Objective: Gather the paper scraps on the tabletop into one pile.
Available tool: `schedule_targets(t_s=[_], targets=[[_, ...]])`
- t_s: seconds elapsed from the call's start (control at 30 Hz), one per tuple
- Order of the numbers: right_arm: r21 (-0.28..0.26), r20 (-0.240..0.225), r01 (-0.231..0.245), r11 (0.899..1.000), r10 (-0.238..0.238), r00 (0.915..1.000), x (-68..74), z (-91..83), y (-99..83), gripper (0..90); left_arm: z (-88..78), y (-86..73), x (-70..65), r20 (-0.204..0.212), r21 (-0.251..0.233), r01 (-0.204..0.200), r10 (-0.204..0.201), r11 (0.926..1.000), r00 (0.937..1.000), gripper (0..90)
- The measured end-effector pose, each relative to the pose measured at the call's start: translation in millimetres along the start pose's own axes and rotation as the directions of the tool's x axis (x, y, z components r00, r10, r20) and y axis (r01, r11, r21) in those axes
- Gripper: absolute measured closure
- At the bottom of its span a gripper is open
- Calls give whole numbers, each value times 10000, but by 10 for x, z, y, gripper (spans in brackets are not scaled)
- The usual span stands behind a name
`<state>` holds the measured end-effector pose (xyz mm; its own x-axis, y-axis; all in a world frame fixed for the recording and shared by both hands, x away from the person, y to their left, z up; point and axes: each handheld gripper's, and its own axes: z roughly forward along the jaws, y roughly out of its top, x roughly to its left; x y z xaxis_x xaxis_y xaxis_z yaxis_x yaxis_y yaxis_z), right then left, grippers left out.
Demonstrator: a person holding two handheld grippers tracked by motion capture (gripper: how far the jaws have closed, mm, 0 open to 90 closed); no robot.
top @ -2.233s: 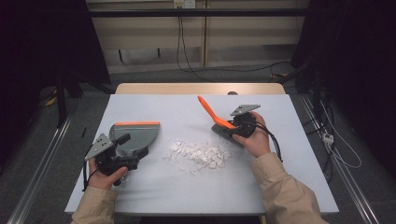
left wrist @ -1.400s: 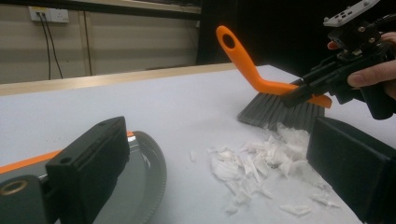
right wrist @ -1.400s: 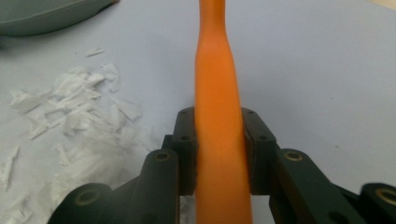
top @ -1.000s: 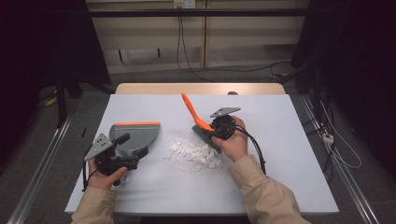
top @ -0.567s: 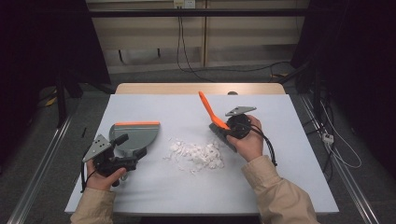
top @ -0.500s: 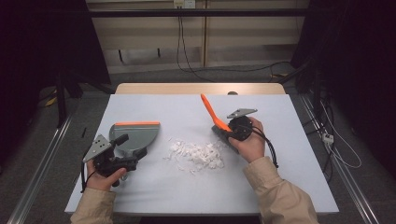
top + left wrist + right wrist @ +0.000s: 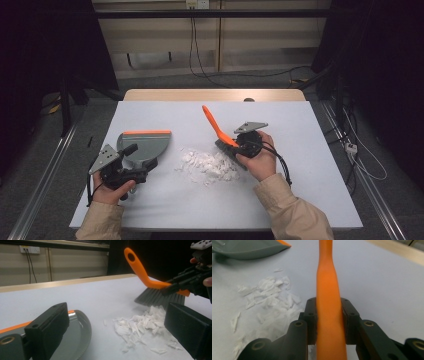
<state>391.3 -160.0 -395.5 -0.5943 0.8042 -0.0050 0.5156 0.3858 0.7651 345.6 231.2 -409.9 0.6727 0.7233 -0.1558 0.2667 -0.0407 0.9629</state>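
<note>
Right claw (image 7: 234, 146) clamps the orange brush (image 7: 216, 127) handle; since the last sweep it has swung back to the pile's right edge. Paper scraps (image 7: 206, 165) lie mid-desk (image 7: 310, 130), short of the dustpan (image 7: 145, 144) (left claw (image 7: 131, 161) grips its handle). Another stroke looks due.

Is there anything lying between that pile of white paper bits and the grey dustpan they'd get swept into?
Nothing visible: only bare table separates the paper scraps from the dustpan. The brush sits on the pile's far side.
</note>
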Motion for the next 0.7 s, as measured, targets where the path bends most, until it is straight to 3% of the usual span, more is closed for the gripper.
schedule_targets(t_s=[0.33, 0.53, 0.7], targets=[[-791, -118, -376, 9962, 368, 9993, -1, -155, 239, 718, -5, -8, 12, -14, 29, 27, -27, 10000, 10000, 55], [-733, -470, -325, 9968, 291, 9985, 107, -103, 248, 718, 1, -13, 14, -11, 57, 19, -19, 10000, 10000, 55], [-840, -882, -591, 9947, 517, 9948, 205, -47, 261, 718, -1, -10, 17, -13, 33, 38, -38, 10000, 10000, 55]])
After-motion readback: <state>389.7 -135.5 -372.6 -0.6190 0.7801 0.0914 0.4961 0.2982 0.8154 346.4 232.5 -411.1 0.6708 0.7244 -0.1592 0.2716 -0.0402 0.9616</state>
